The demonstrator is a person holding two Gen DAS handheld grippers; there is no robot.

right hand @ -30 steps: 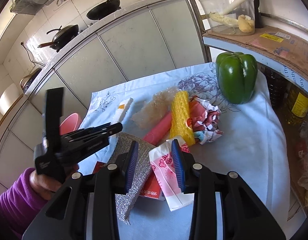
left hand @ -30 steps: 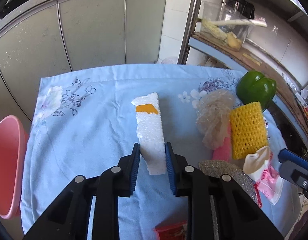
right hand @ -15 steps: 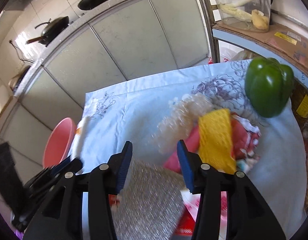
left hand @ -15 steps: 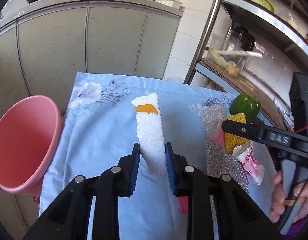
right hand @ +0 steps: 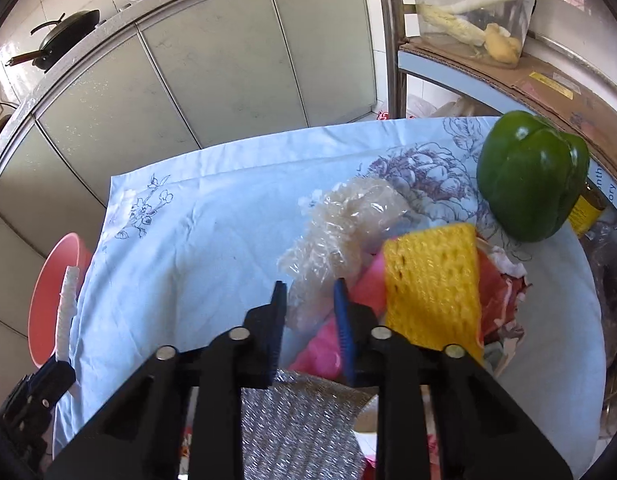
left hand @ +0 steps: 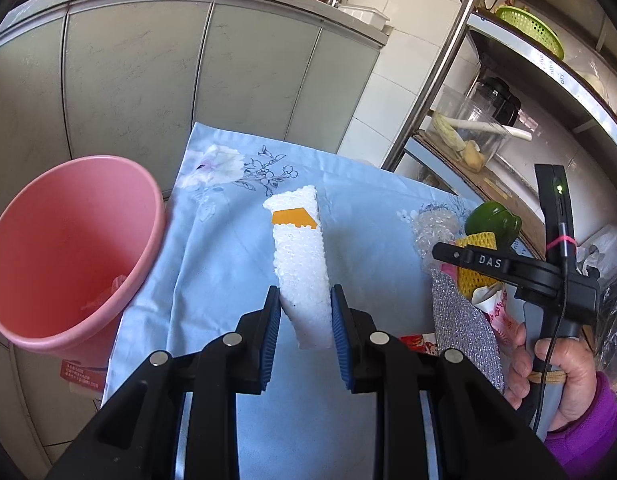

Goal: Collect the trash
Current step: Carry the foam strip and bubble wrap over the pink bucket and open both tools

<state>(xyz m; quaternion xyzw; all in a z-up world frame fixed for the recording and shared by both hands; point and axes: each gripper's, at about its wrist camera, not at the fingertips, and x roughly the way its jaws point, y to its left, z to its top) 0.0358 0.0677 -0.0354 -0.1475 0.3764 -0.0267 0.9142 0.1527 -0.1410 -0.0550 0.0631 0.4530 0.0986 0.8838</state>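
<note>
My left gripper (left hand: 304,320) is shut on a white foam strip (left hand: 300,264) with an orange patch and holds it above the blue floral cloth (left hand: 228,248). Just left of it stands the pink bin (left hand: 68,248). In the right wrist view my right gripper (right hand: 310,308) is down in the trash pile. Its jaws are closing, with a wad of clear bubble wrap (right hand: 348,224) between the pads. Next to the wad lie a yellow foam net (right hand: 432,280), a pink piece (right hand: 324,352) and a silver padded sheet (right hand: 300,420).
A green pepper (right hand: 532,176) stands at the cloth's right end. Crumpled red-and-white paper (right hand: 504,292) lies under the net. Grey cabinets (left hand: 148,80) run behind the table, and a metal shelf rack (left hand: 440,80) with a clear container stands on the right. A hand in a purple sleeve (left hand: 580,420) holds the right gripper.
The left gripper carried the foam strip leftward until the pink bin came close beside it. The right gripper left the red-and-white paper, moved forward to the bubble wrap and narrowed its jaws around it.
</note>
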